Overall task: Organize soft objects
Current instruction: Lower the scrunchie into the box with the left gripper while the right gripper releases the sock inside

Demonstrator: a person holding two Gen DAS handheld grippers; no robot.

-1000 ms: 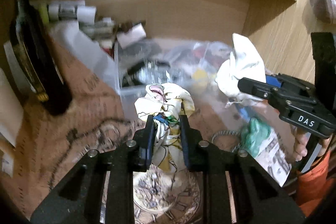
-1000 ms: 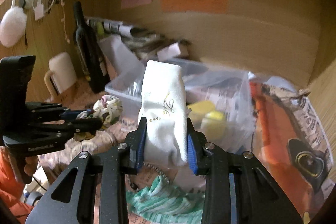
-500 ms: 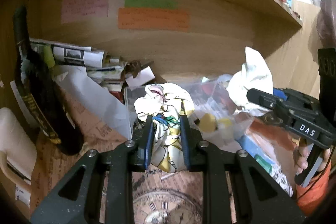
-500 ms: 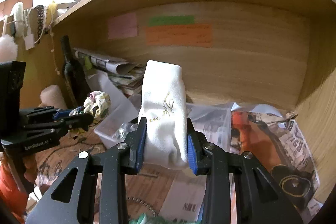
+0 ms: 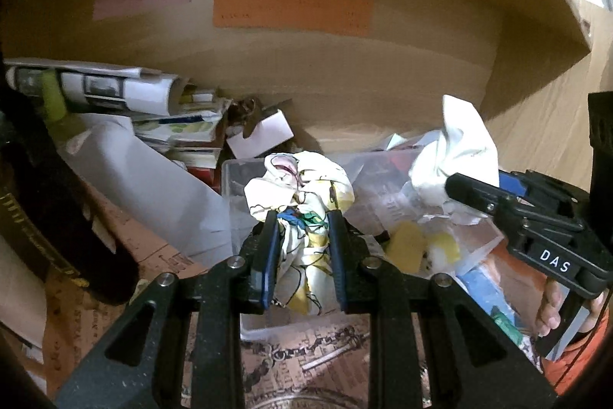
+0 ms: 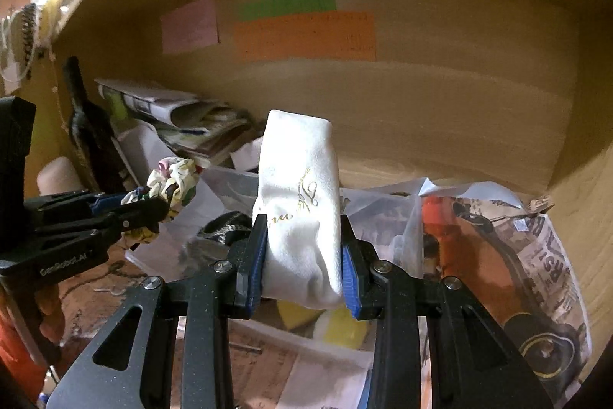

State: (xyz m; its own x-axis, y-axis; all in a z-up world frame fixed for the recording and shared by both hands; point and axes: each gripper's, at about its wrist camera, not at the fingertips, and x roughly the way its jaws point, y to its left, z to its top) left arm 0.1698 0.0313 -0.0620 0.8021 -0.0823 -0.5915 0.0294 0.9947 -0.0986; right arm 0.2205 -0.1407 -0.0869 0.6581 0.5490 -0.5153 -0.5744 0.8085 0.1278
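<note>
Right wrist only — gold-lettered white cloth [image 6: 302, 213]

Both wrist views face the shelf's orange note [image 5: 292, 8] closely, side by side.

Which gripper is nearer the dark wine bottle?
Left. The left gripper, shut on the patterned cloth, is beside the bottle; the right gripper, holding the white cloth, is farther right.
</note>
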